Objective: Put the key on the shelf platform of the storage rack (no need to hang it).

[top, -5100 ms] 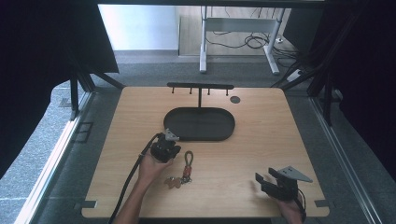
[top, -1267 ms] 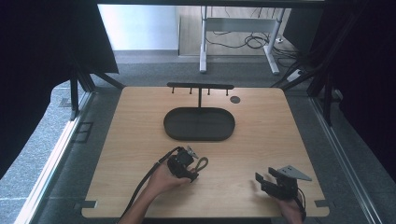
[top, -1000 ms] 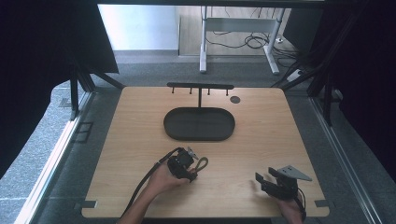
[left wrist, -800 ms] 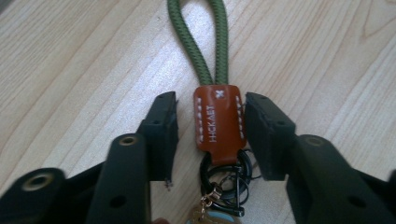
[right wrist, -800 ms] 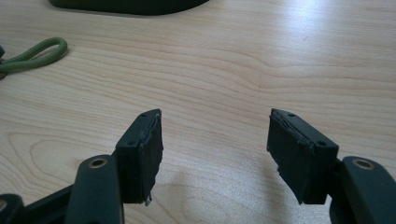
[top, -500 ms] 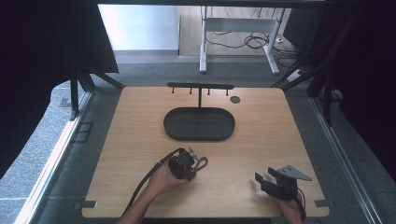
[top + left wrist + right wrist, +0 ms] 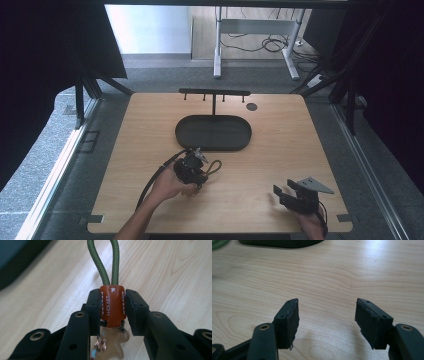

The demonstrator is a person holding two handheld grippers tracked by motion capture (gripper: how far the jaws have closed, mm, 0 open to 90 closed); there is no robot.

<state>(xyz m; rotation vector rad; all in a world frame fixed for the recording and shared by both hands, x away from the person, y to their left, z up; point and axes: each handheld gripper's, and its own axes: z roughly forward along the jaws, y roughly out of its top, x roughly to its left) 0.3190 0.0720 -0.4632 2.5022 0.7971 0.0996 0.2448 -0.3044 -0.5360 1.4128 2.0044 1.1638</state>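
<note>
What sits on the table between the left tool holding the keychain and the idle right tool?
Nothing: in the high view, bare wood of the table separates the left tool, shut on the keychain, from the open right tool.

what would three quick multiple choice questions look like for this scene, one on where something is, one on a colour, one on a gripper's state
1. Where does the dark oval tray sit?
A. in front of the T-shaped rack
B. at the table's near right corner
C. on the floor

2. What colour is the cord loop above the leather tab?
A. blue
B. green
C. white

3. How does the right gripper stand?
A. shut on a key
B. shut on the tray
C. open, holding nothing

Answers:
1 A: the rack stands just behind the tray at the table's far side.
2 B: the left gripper view shows braided green cord.
3 C: its jaws stand wide apart over bare wood.
</note>
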